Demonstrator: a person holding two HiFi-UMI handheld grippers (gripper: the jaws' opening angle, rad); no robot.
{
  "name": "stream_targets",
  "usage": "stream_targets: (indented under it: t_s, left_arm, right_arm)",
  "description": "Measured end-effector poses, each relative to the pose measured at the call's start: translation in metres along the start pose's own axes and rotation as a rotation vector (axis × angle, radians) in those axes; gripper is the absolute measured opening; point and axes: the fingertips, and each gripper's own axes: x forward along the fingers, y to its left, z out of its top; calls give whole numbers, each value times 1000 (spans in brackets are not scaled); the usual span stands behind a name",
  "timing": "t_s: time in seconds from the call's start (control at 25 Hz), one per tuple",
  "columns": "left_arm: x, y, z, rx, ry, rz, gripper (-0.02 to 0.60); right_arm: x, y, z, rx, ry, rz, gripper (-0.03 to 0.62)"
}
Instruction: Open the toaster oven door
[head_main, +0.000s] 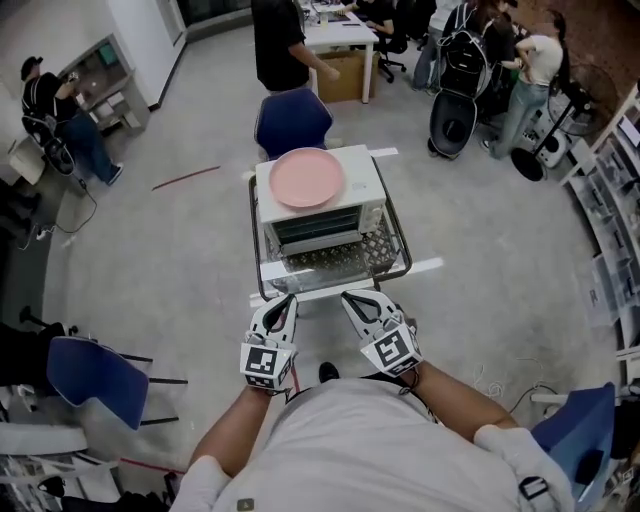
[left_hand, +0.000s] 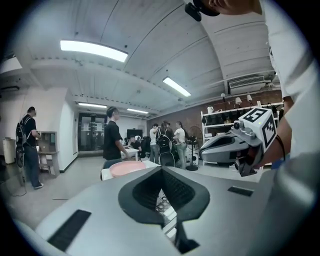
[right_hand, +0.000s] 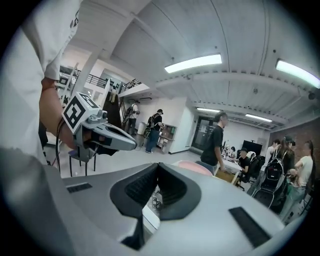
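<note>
The grey floor (head_main: 180, 260) takes up most of the head view, with several people standing and sitting around its edges. In the middle stands a small metal-framed surface (head_main: 330, 292), and a blue chair (head_main: 290, 120) sits just behind it. The toaster oven (head_main: 368, 195), white and boxy, stands on that surface with its front turned toward the person. A patterned panel (head_main: 335, 258) lies flat just in front of the oven's opening. Whether that panel is the lowered door cannot be told from here. A round pink plate (head_main: 307, 177) rests on top of the oven. Both arms are held close to the person's body, well short of the oven. The left tongs (head_main: 287, 300) and the right tongs (head_main: 350, 297) hang side by side above the near edge of the surface. Each pair is pressed together with nothing between its dark pads, and both point toward the oven without touching it.
</note>
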Motion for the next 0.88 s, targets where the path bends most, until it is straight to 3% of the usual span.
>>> stream_targets:
  t_s: [0.4,0.6,0.88]
  left_arm:
    - [-11,-77,24,-14,-18,17,15]
    - [-16,-127,23,-79,-29,19,15]
    - [-33,-189,16,-96,-7,43,15]
  right_arm:
    - [-69,-6,-5,23,-30,66,18]
    - [-118,-20,-6,147,-66,100,18]
    - [-162,-25,-22,172,-80,127,18]
